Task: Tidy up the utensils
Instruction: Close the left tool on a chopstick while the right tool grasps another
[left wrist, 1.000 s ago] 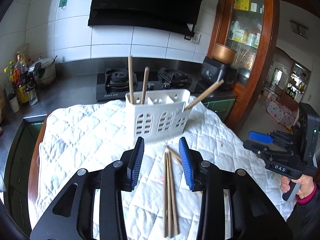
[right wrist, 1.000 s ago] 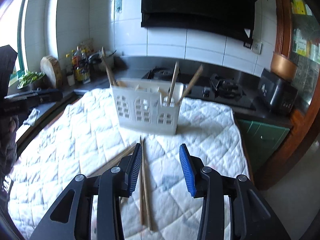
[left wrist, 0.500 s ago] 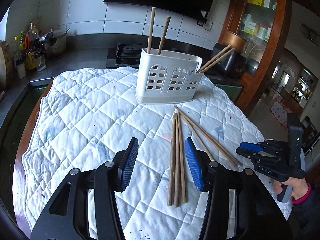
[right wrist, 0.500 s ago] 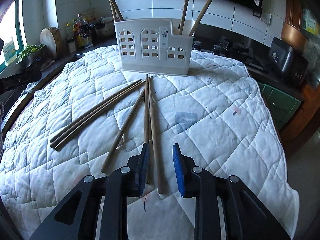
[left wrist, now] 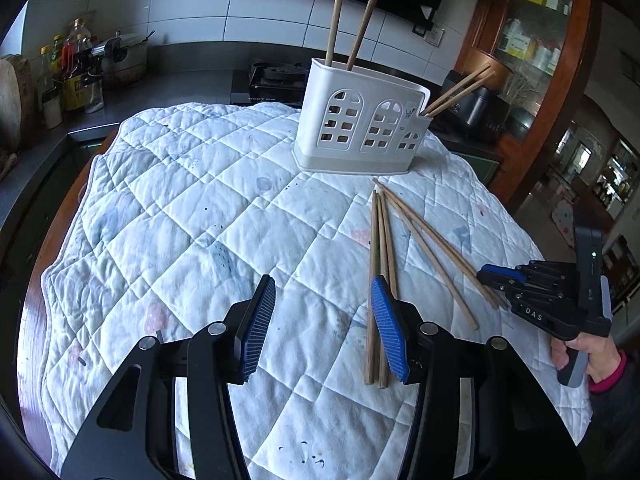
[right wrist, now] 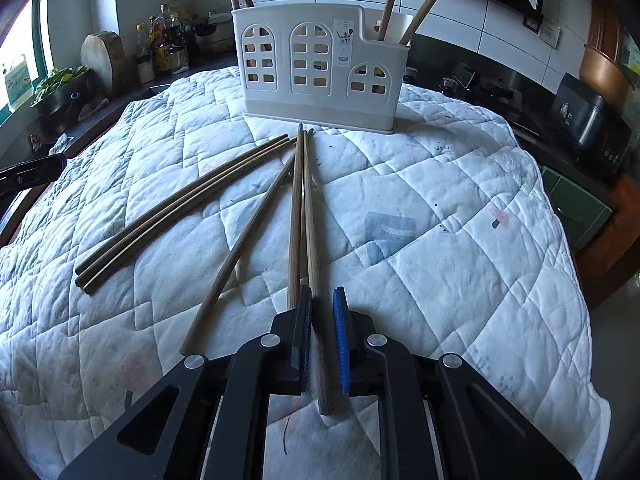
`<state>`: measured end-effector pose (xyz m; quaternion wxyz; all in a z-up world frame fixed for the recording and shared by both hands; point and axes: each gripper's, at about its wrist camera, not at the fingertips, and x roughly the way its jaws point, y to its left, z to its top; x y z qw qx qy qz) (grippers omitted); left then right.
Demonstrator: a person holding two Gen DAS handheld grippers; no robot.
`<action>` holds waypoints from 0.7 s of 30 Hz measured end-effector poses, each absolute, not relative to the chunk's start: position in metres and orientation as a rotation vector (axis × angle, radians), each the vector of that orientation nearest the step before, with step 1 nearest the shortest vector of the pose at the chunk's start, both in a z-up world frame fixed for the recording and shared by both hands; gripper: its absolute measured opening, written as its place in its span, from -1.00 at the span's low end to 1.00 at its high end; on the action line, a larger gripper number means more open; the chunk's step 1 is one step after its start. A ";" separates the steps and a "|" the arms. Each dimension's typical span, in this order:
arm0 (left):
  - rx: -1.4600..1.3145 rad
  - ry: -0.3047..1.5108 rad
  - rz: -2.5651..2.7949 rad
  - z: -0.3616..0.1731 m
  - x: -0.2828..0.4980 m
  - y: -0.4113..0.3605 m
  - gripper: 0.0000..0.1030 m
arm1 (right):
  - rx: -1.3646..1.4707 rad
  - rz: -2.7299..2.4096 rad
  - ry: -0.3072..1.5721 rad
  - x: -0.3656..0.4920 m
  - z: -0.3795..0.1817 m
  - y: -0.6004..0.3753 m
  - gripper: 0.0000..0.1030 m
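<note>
The right gripper (right wrist: 322, 336) is clenched on one long wooden chopstick (right wrist: 310, 216) lying on the white quilted cloth (right wrist: 440, 208) over the table, pointing toward the white plastic utensil caddy (right wrist: 320, 68) near the far edge. The left gripper (left wrist: 322, 324) hangs released above the cloth, beside a pair of wooden chopsticks (left wrist: 378, 240).

Chopsticks (right wrist: 306, 216): matt bare wood | utensil holder (right wrist: 320, 68): smooth white plastic, slight sheen | quilt (right wrist: 440, 208): soft stitched cloth, stained, matt | gripper pads (left wrist: 256, 320): ribbed blue rubber on black plastic | wall tiles (left wrist: 192, 12): glossy white
</note>
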<state>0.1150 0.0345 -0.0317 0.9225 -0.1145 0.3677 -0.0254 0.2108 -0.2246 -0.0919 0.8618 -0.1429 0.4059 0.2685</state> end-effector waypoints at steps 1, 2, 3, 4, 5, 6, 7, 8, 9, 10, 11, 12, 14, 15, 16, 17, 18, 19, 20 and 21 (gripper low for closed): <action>-0.237 0.758 -0.052 -0.033 0.115 0.035 -0.01 | -0.303 0.563 0.851 0.211 -0.092 -0.224 -0.79; -0.238 0.762 -0.052 -0.035 0.116 0.034 -0.01 | -0.307 0.565 0.853 0.211 -0.093 -0.223 -0.79; -0.239 0.767 -0.053 -0.037 0.116 0.034 -0.01 | -0.312 0.564 0.854 0.212 -0.094 -0.222 -0.79; -0.240 0.770 -0.054 -0.038 0.116 0.033 -0.01 | -0.318 0.564 0.854 0.212 -0.096 -0.221 -0.80; -0.240 0.773 -0.056 -0.040 0.116 0.032 -0.01 | -0.321 0.564 0.855 0.213 -0.097 -0.220 -0.80; -0.240 0.776 -0.059 -0.041 0.116 0.031 -0.02 | -0.322 0.564 0.853 0.213 -0.098 -0.220 -0.80; -0.238 0.778 -0.061 -0.042 0.117 0.030 -0.02 | -0.320 0.565 0.852 0.214 -0.098 -0.219 -0.80; -0.236 0.780 -0.063 -0.043 0.117 0.028 -0.02 | -0.317 0.566 0.852 0.215 -0.098 -0.219 -0.81; -0.234 0.782 -0.066 -0.044 0.117 0.027 -0.02 | -0.314 0.566 0.852 0.215 -0.098 -0.219 -0.81; -0.232 0.783 -0.071 -0.045 0.117 0.025 -0.02 | -0.313 0.565 0.851 0.216 -0.098 -0.219 -0.81; -0.227 0.785 -0.077 -0.046 0.117 0.023 -0.02 | -0.314 0.564 0.848 0.216 -0.098 -0.219 -0.81; -0.218 0.786 -0.081 -0.047 0.117 0.020 -0.02 | -0.313 0.562 0.847 0.216 -0.098 -0.219 -0.82; -0.200 0.792 -0.095 -0.050 0.118 0.014 -0.02 | -0.312 0.559 0.843 0.216 -0.098 -0.218 -0.84; -0.186 0.796 -0.102 -0.052 0.119 0.009 -0.03 | -0.311 0.558 0.841 0.215 -0.098 -0.219 -0.86; -0.173 0.800 -0.107 -0.053 0.121 0.006 -0.03 | -0.307 0.558 0.840 0.215 -0.098 -0.220 -0.86; -0.163 0.804 -0.111 -0.055 0.122 0.003 -0.06 | -0.300 0.558 0.839 0.215 -0.097 -0.221 -0.86; -0.153 0.809 -0.114 -0.057 0.124 0.000 -0.07 | -0.297 0.555 0.837 0.214 -0.096 -0.222 -0.87; -0.148 0.815 -0.117 -0.058 0.125 -0.002 -0.08 | -0.293 0.553 0.836 0.213 -0.096 -0.223 -0.87; -0.145 0.821 -0.122 -0.059 0.127 -0.003 -0.08 | -0.286 0.550 0.833 0.213 -0.095 -0.225 -0.87; -0.141 0.827 -0.127 -0.061 0.129 -0.005 -0.08 | -0.279 0.548 0.830 0.212 -0.093 -0.227 -0.87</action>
